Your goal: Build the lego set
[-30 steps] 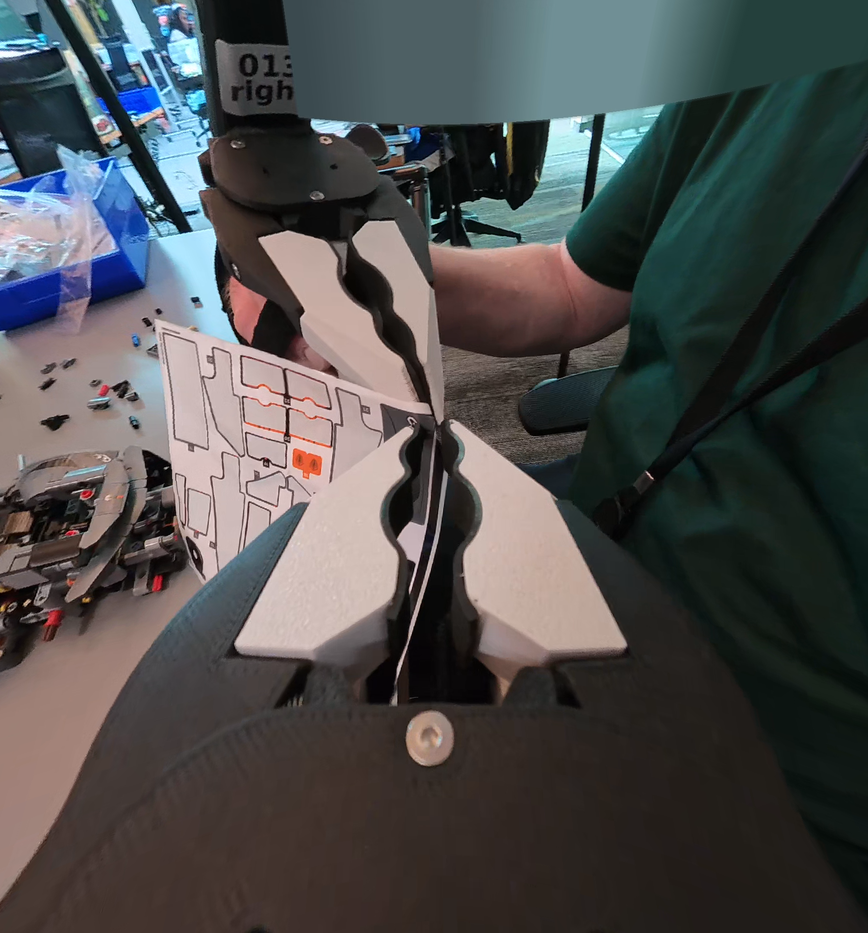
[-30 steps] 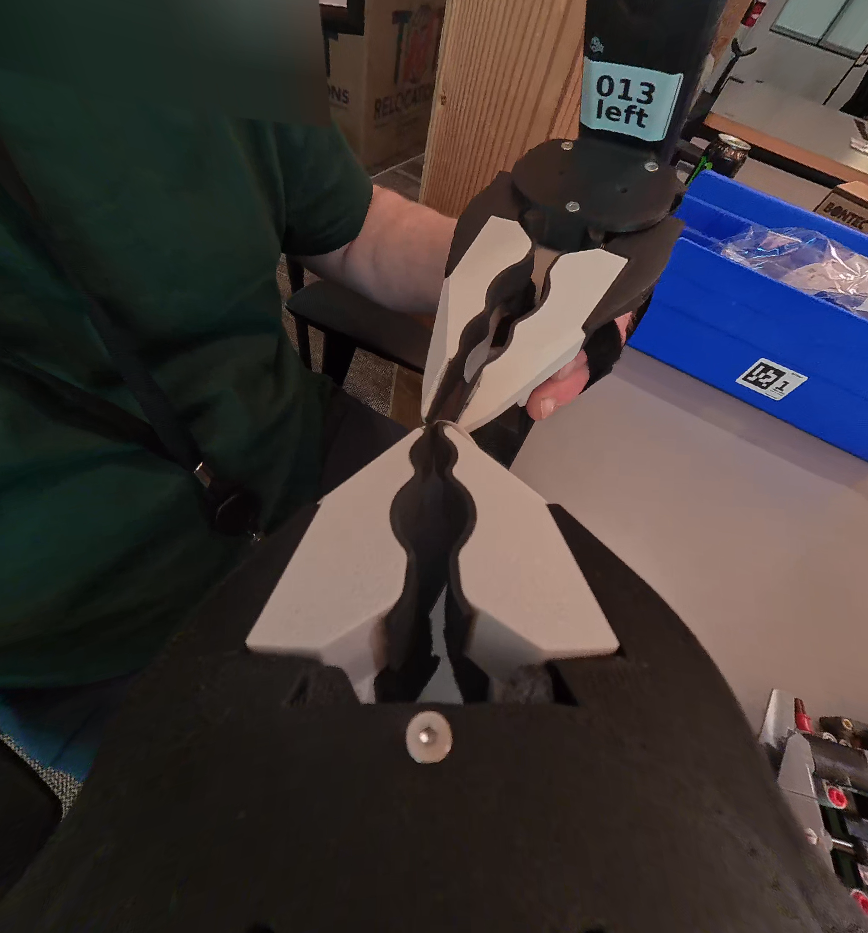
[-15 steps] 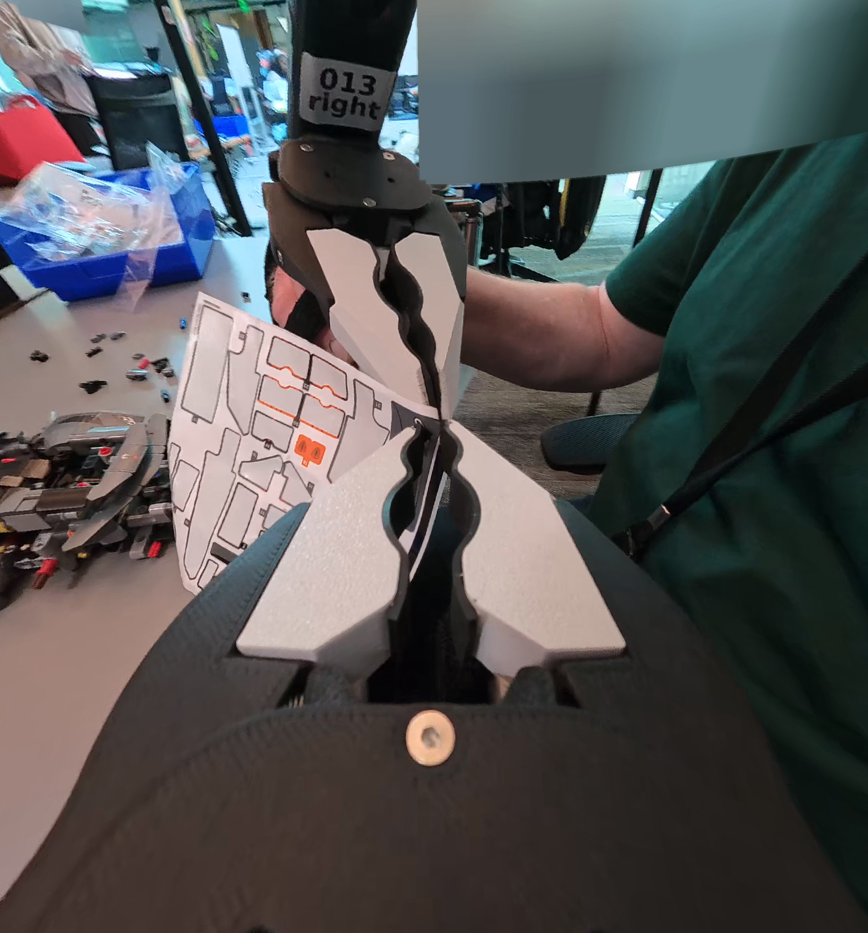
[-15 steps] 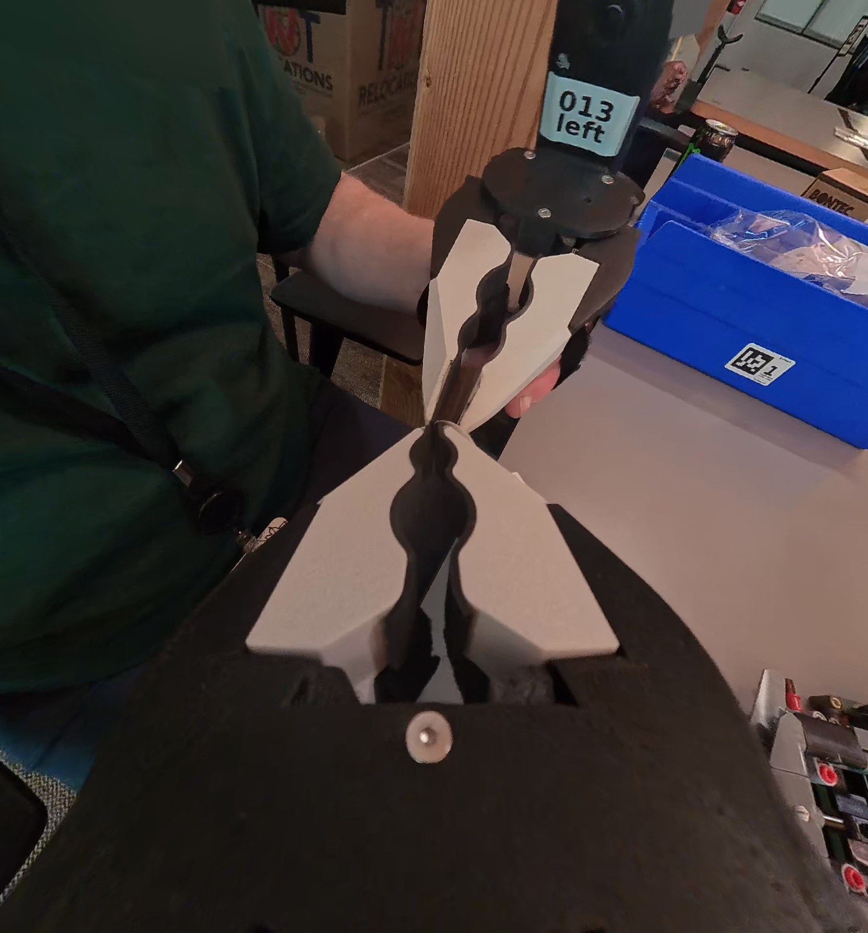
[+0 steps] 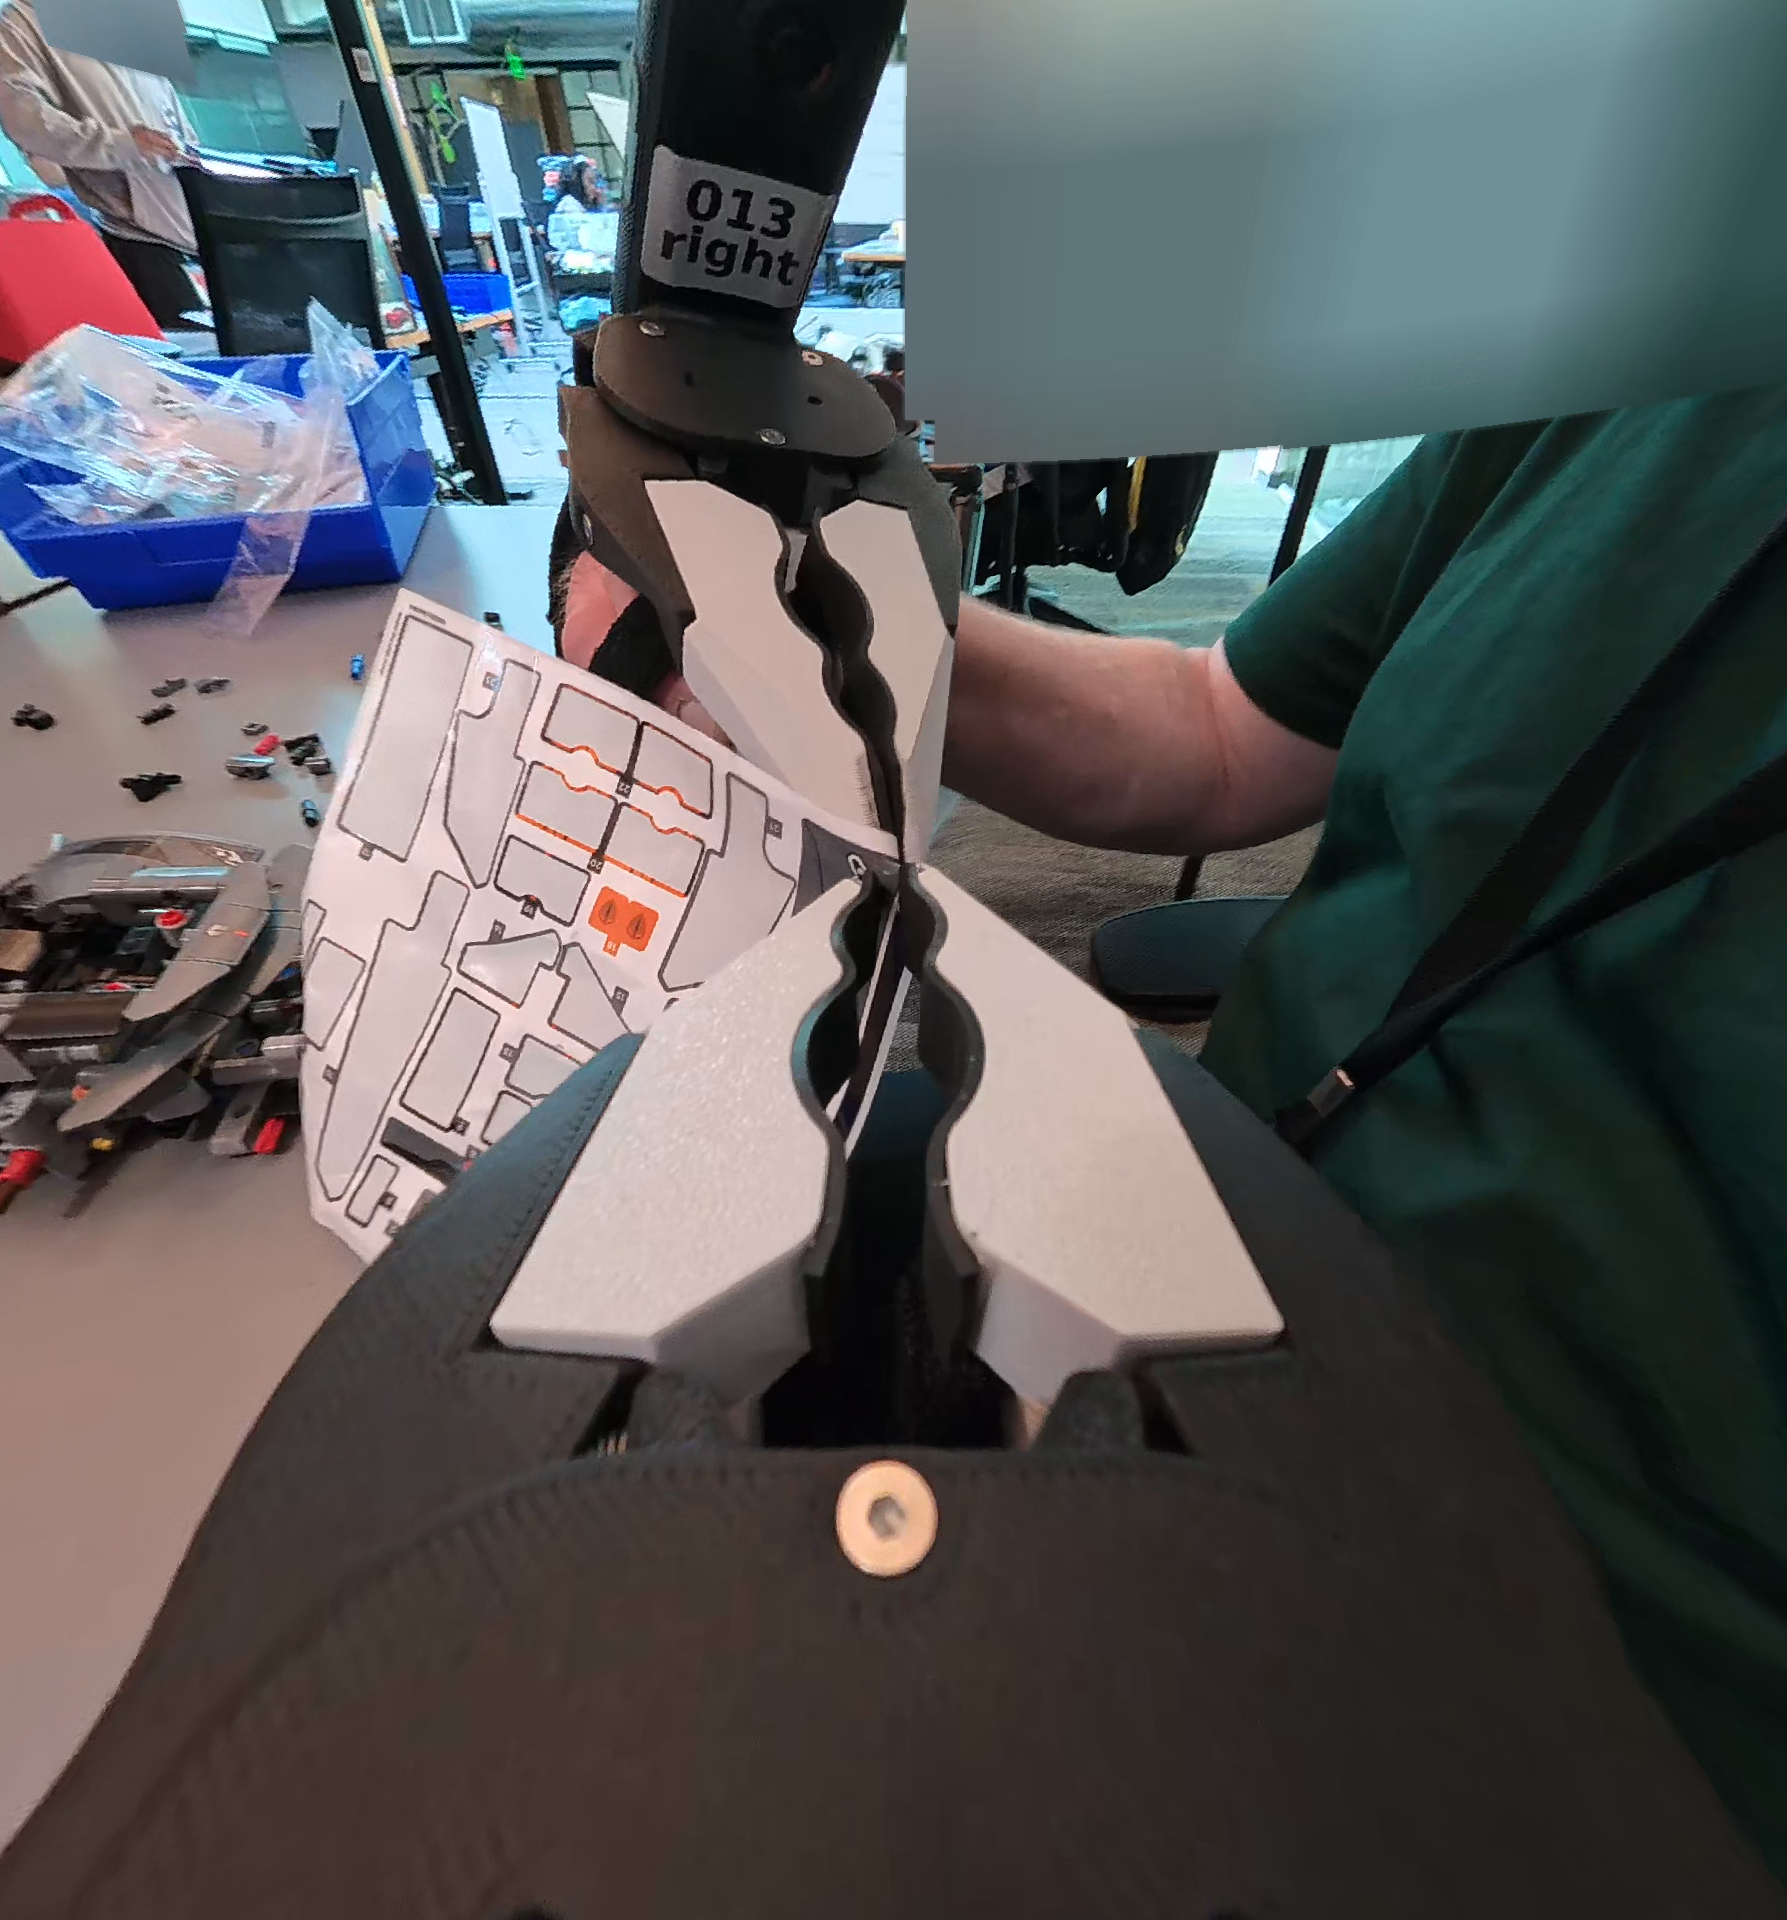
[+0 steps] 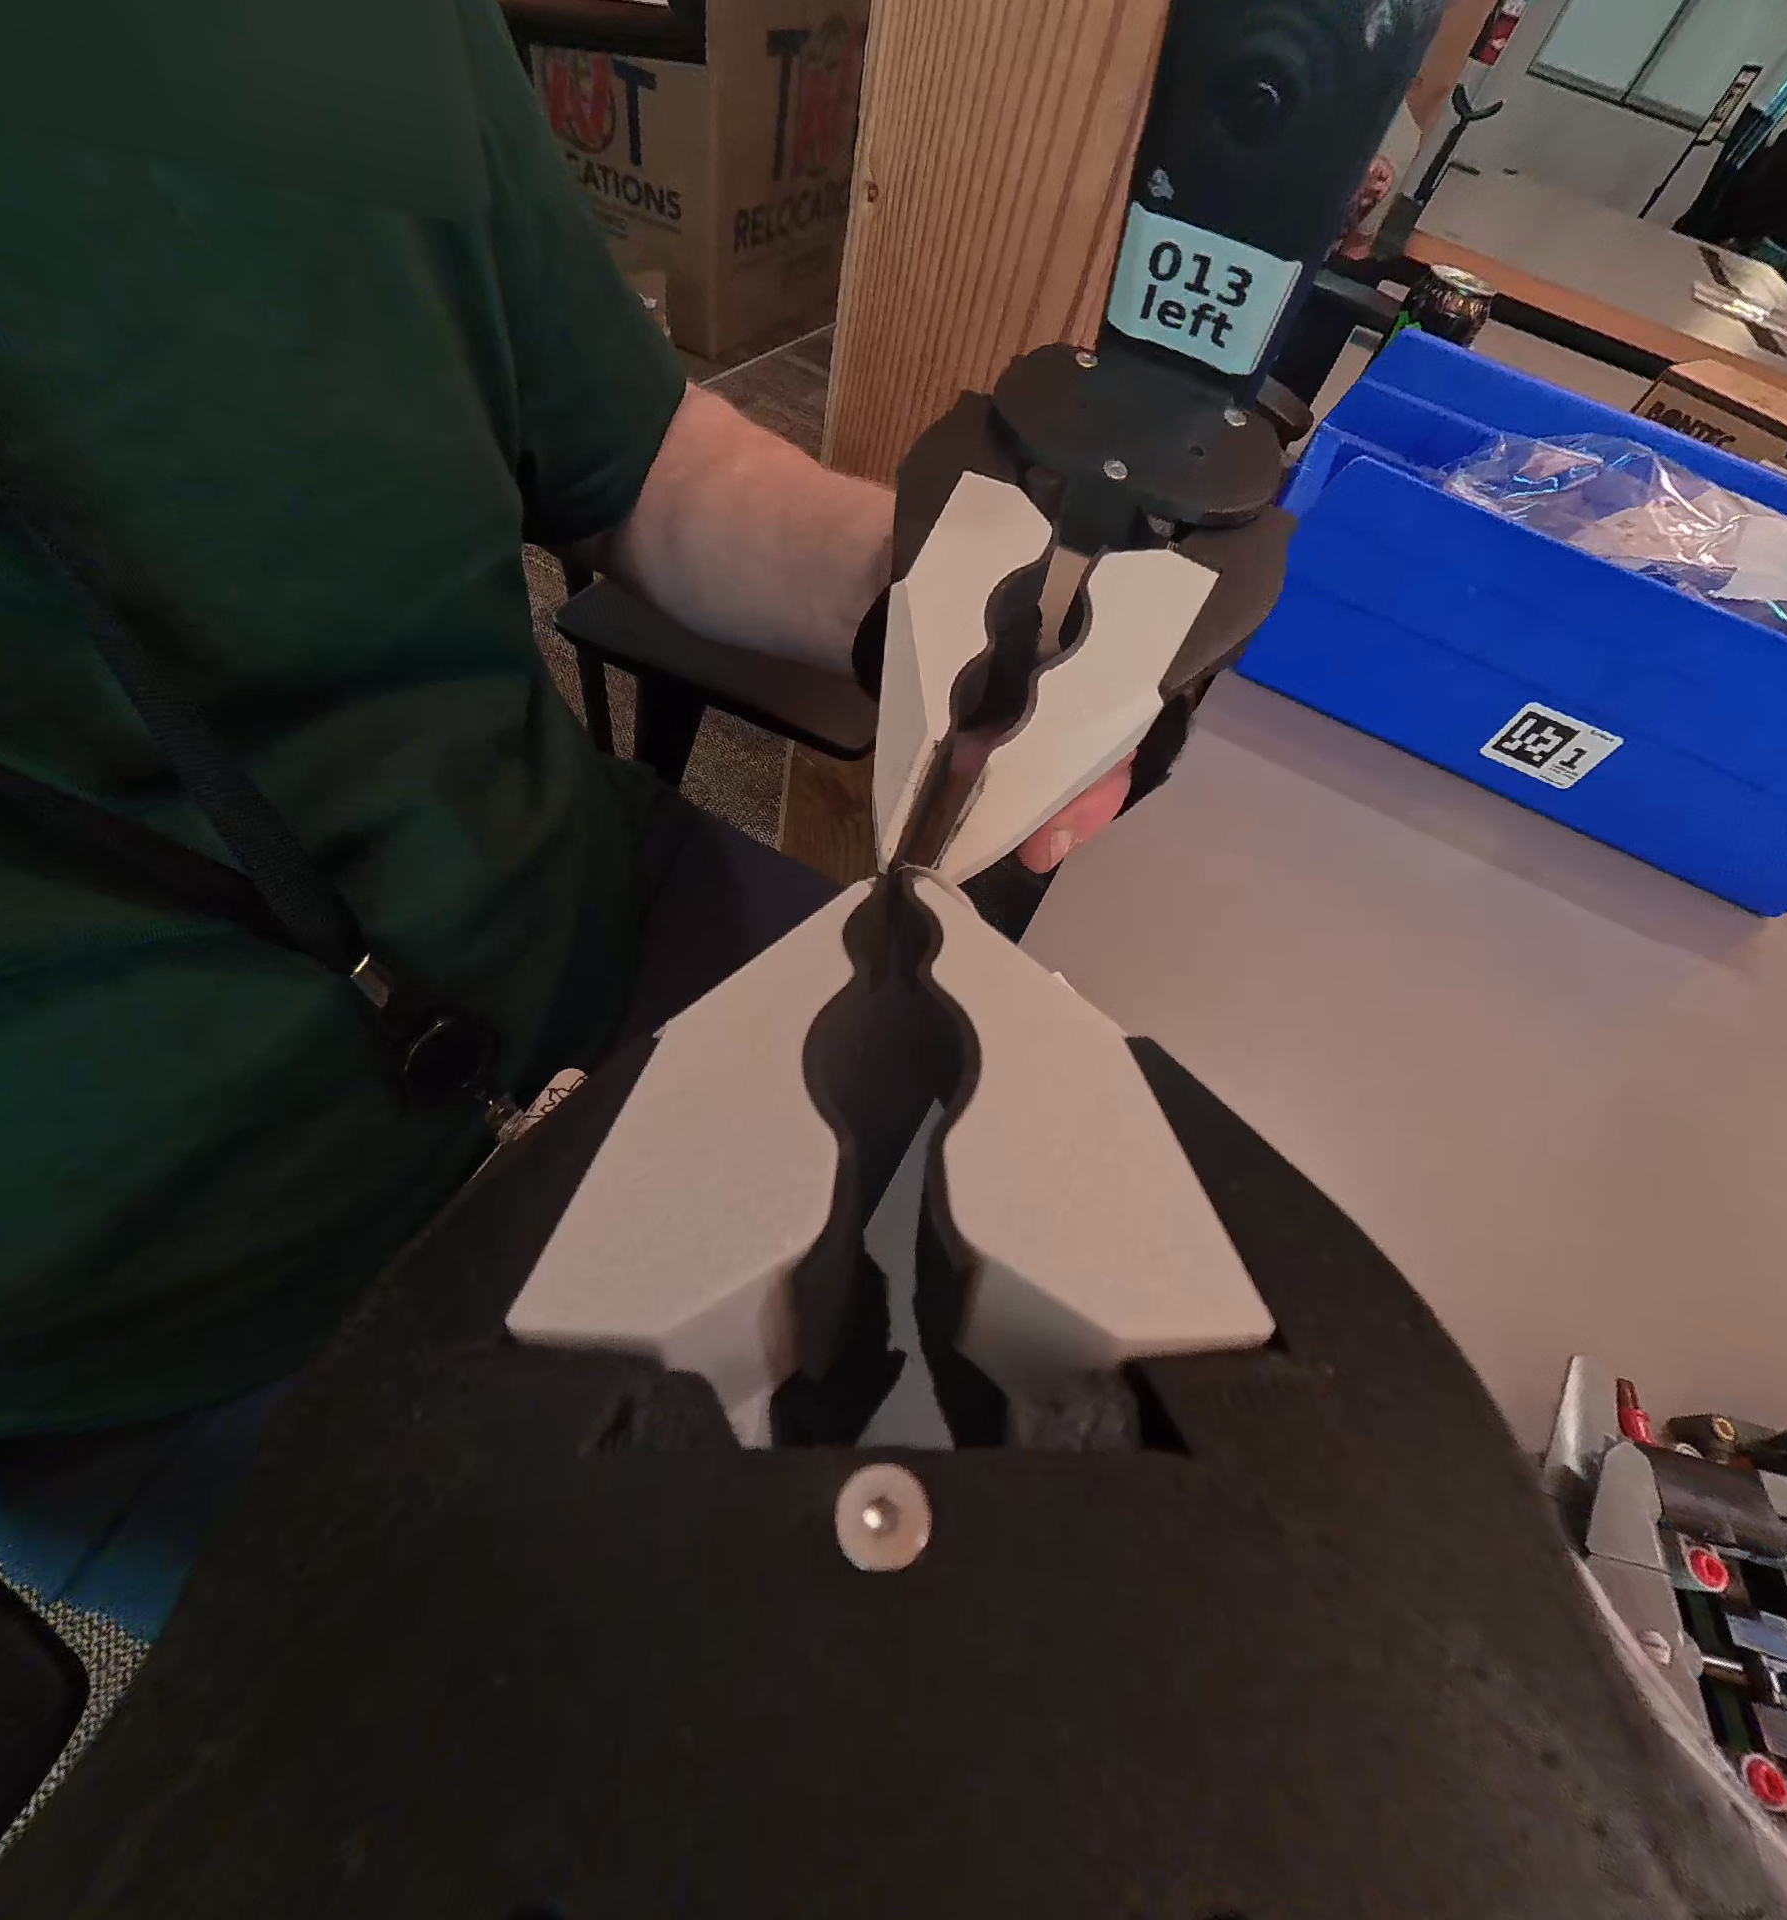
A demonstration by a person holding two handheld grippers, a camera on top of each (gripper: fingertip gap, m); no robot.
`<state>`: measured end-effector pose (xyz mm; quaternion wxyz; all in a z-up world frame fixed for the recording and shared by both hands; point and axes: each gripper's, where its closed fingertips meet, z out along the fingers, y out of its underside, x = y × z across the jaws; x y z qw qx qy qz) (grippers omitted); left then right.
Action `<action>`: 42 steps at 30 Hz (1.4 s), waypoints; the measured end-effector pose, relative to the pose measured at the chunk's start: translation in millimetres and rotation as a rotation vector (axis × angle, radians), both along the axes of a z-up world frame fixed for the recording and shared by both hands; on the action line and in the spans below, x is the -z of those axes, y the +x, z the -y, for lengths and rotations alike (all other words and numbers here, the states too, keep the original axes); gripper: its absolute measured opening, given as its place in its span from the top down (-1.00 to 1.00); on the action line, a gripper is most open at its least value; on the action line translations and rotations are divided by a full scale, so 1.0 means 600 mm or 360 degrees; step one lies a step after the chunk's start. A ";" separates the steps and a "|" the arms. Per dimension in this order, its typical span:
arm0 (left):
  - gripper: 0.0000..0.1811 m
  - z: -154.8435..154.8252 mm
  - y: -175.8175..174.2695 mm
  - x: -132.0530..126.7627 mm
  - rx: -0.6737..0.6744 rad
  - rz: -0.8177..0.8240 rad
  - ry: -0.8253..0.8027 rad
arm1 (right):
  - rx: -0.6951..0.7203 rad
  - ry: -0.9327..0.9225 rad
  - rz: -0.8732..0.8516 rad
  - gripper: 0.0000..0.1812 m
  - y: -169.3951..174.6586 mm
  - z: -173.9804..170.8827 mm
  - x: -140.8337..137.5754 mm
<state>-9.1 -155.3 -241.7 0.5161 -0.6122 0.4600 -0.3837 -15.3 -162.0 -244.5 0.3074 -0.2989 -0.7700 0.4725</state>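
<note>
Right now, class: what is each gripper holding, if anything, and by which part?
Both the left gripper and right gripper pinch the sticker sheet at the same corner, fingertips nearly touching.

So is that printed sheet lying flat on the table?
No. The sticker sheet is held up, curved, pinched by both the left gripper and right gripper.

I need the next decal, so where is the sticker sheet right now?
In the left wrist view the sticker sheet is held up off the table, pinched at one corner by both grippers, just right of the partly built lego model.
</note>
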 end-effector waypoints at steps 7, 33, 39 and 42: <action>0.99 0.003 0.003 -0.002 0.0078 0.0131 -0.0141 | -0.0013 0.0011 -0.0021 1.00 0.004 0.002 -0.001; 1.00 -0.005 0.010 0.003 0.0020 0.0244 -0.0152 | 0.0046 0.0059 -0.0057 1.00 0.014 -0.007 0.005; 1.00 -0.005 0.009 0.004 0.0021 0.0268 -0.0173 | 0.0052 0.0054 -0.0058 1.00 0.014 -0.007 0.008; 1.00 -0.007 0.005 0.001 0.0002 0.0280 -0.0168 | 0.0063 0.0048 -0.0056 1.00 0.014 -0.009 0.009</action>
